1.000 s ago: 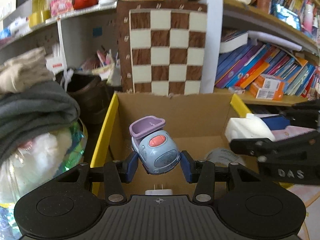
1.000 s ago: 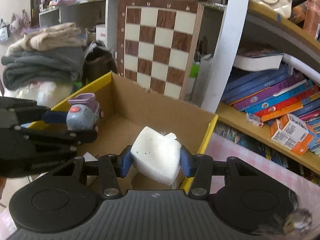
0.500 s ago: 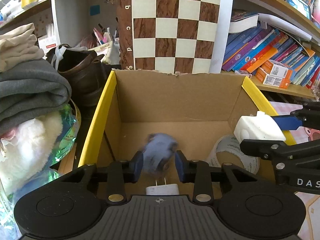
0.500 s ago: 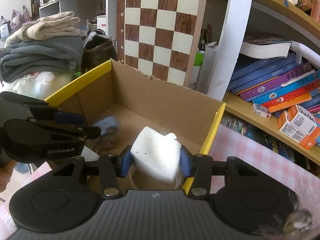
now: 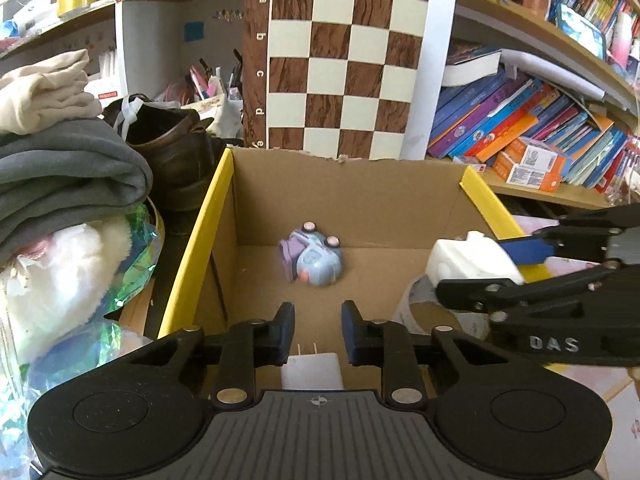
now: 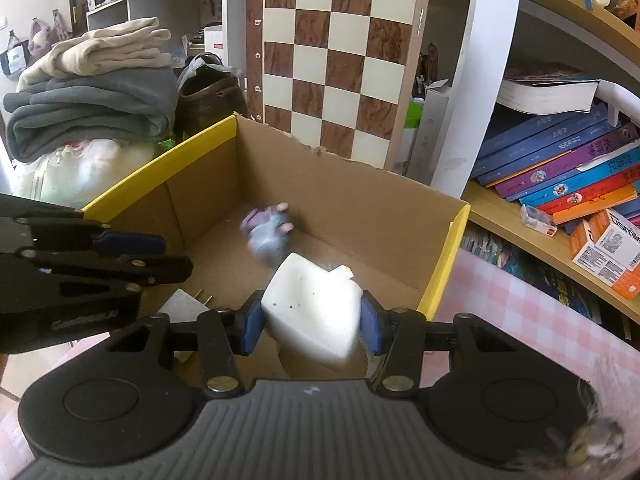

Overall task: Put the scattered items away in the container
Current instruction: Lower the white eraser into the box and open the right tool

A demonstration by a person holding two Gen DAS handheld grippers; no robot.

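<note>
A blue and purple toy car (image 5: 314, 258) lies tipped over on the floor of the cardboard box (image 5: 216, 216), near its back wall, blurred in the right wrist view (image 6: 267, 229). My left gripper (image 5: 316, 330) hangs over the box's near end, shut, with nothing between its pads. My right gripper (image 6: 310, 318) is shut on a white block (image 6: 316, 308) above the box's right side. The left wrist view shows that white block (image 5: 468, 258) too. A white charger plug (image 5: 312, 370) lies in the box below the left gripper.
A roll of tape (image 5: 416, 308) lies in the box under the white block. A chessboard (image 5: 344, 68) leans behind the box. Brown shoes (image 5: 172, 148) and folded clothes (image 5: 60, 168) sit to the left, with shelves of books (image 5: 520, 124) to the right. A pink checked cloth (image 6: 520, 320) covers the table.
The toy car left the left gripper's jaws and dropped into the box, ending near the back wall. The left jaws drew together. The right gripper kept its hold on the white block.
</note>
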